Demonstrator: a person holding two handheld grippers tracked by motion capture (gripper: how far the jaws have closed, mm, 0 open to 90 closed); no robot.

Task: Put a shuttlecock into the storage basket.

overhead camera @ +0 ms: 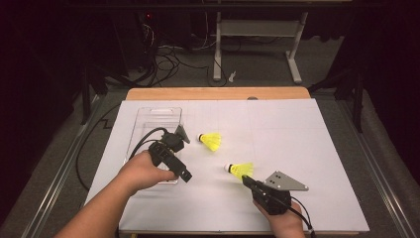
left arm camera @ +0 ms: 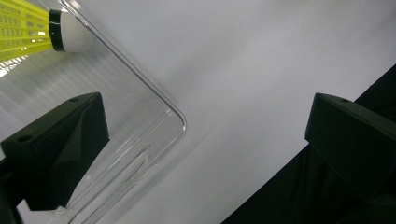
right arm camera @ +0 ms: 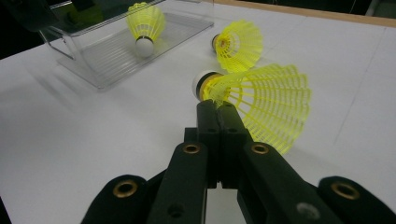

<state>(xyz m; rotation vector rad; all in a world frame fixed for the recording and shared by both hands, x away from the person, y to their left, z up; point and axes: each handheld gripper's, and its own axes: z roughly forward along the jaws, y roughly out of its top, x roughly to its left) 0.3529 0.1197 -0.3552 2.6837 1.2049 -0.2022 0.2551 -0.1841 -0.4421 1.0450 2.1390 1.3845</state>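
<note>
I saw a white sheet (overhead camera: 277, 148) over the table and a clear, ribbed plastic tray (overhead camera: 157, 116) at its left holding one yellow mesh shuttlecock (right arm camera: 145, 25). My left gripper (overhead camera: 184, 174) hung wide open over the tray's rounded corner. My right gripper (overhead camera: 246, 180) was clamped on the skirt rim of the near shuttlecock (overhead camera: 239, 169), a third (overhead camera: 211, 140) lying close behind.

Left forearm enters from bottom left of the high view, hand wrapped round the left gripper (overhead camera: 184, 174) at left centre, jaws spread wide, aimed toward lower right. Right hand (overhead camera: 283, 220) at bottom right, right gripper (overhead camera: 244, 179) angled toward upper left, jaws pressed together, grey plate on top.
</note>
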